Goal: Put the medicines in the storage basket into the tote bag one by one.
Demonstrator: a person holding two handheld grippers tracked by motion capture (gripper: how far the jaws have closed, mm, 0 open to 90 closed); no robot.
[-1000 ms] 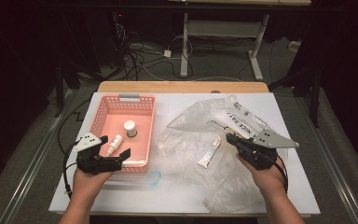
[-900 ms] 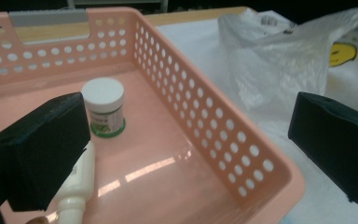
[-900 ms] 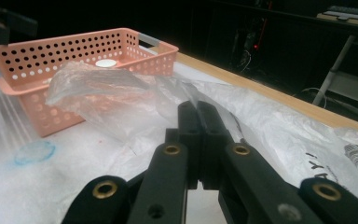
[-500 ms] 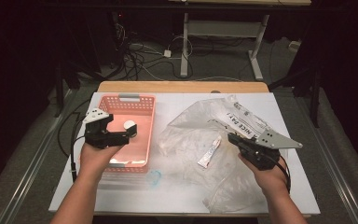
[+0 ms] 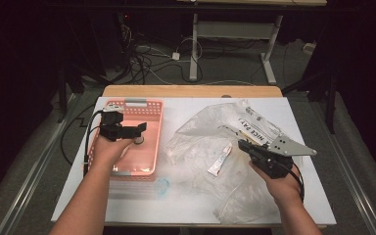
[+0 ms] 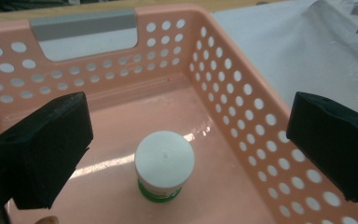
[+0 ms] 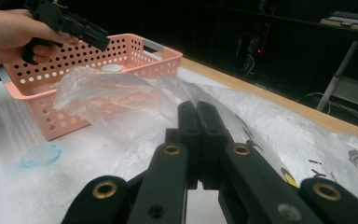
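Over the pink basket (image 5: 152, 128) on the left half of the desk (image 5: 176, 205), I have my left tongs (image 6: 182, 154) hanging with the jaws spread wide, one on each side of a small jar (image 6: 164, 164) with a white lid and a green band at its base. That jar stands upright on the basket floor, near the middle, touching neither jaw. From the left gripper view I look down on its lid, with the basket's far wall and its grey handle strip (image 6: 85, 33) beyond. In the high view the left tongs (image 5: 138, 128) sit above the basket's right-hand portion, my hand (image 5: 108, 149) behind them.

On the right side, my right tongs (image 7: 198, 122) are pressed together, jaws meeting with no gap I can see, their tips at the crumpled clear plastic bag (image 7: 121, 100). I cannot tell whether any film is pinched between them. The bag (image 5: 210, 147) spreads across the desk just beside the basket, and a small white sachet (image 5: 219, 160) lies within it, near the right tongs (image 5: 242, 146). A blue ring mark (image 5: 161, 186) shows on the desk in front of the basket.
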